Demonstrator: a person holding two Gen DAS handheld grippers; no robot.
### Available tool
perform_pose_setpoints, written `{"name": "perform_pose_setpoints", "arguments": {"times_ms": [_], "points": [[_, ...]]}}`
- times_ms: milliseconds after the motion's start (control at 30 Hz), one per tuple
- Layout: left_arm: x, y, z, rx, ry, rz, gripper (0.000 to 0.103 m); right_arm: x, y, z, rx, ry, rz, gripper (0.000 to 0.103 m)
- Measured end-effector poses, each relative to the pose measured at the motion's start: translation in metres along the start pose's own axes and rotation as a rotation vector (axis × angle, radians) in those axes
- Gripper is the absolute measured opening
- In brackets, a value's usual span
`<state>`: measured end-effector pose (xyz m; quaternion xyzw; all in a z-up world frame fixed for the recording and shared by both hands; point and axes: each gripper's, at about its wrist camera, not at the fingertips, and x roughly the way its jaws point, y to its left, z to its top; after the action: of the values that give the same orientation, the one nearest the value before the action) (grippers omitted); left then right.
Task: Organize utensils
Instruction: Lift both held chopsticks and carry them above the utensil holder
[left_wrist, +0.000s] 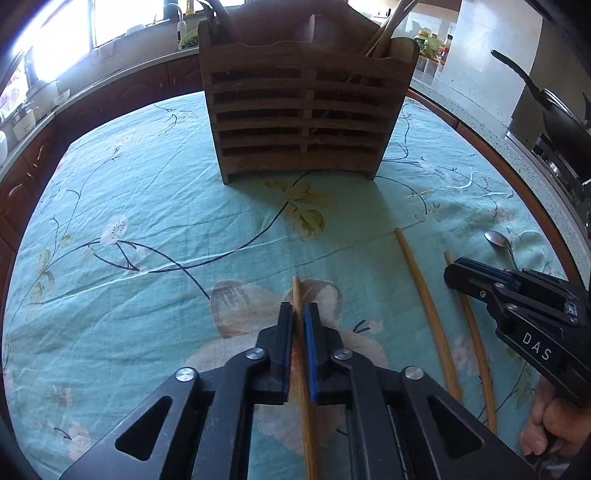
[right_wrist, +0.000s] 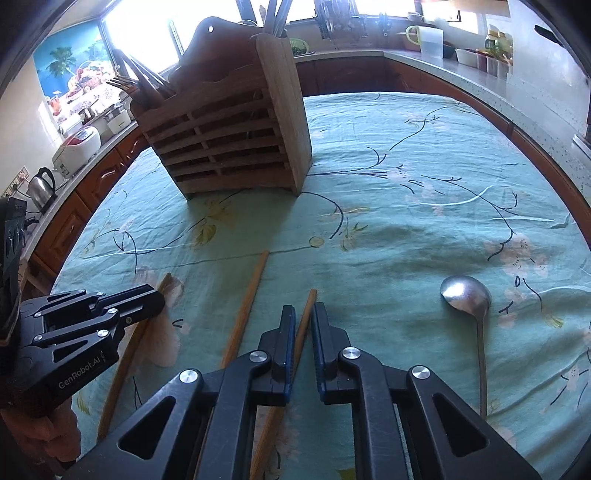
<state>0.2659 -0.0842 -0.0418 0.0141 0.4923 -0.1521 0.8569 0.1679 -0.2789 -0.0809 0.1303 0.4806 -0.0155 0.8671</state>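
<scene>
Chopsticks lie loose on the table (left_wrist: 110, 177), three of them, all with their long axes running near to far, roughly toward the wooden utensil holder (left_wrist: 306, 118) that stands at the far middle of the floral cloth. The left chopstick (left_wrist: 298, 295) sits between the jaws of the left gripper (left_wrist: 299, 314); its far tip pokes out just past the fingertips and its shaft runs back under the gripper body. Those jaws are clenched on it, pads pressed to either side. The middle chopstick (left_wrist: 424, 295) lies free, between the two grippers and touched by neither. The right chopstick (right_wrist: 308, 314) is caught the same way by the right gripper (right_wrist: 303, 317): its jaws are drawn in on the stick, though a sliver of gap shows on the right pad, so I judge the grip lighter there. Further right, well apart from the sticks, a metal spoon (right_wrist: 465, 295) lies with its bowl toward the far side and its handle running near.

Each gripper is aligned along its own stick, not across it, so the coming lift turns on that: the sticks will likely come up pointing at the holder, whose right compartment already has chopsticks (left_wrist: 384, 33) standing in it. Both sticks still appear to rest on the cloth. Neither hand is clearly nearer the holder.
</scene>
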Motion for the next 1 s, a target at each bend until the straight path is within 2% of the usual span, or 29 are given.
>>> {"name": "perform_pose_setpoints", "arguments": {"times_ms": [133, 500, 700, 800, 1000], "points": [[-0.019, 0.012, -0.005, -0.038, -0.026, -0.058, 0.004, -0.011, 0.002, 0.000, 0.028, -0.010, 0.069, 0.005], [-0.140, 0.042, -0.026, -0.120, -0.267, -0.193, 0.004, -0.118, 0.025, 0.014, 0.009, -0.240, 0.185, 0.005], [-0.182, 0.058, -0.038, -0.146, -0.344, -0.245, 0.004, -0.164, 0.031, 0.024, -0.013, -0.353, 0.206, 0.005], [-0.197, 0.066, -0.043, -0.152, -0.375, -0.248, 0.004, -0.180, 0.035, 0.030, -0.026, -0.403, 0.200, 0.005], [-0.214, 0.072, -0.047, -0.161, -0.428, -0.253, 0.004, -0.193, 0.036, 0.037, -0.023, -0.448, 0.206, 0.005]]}}
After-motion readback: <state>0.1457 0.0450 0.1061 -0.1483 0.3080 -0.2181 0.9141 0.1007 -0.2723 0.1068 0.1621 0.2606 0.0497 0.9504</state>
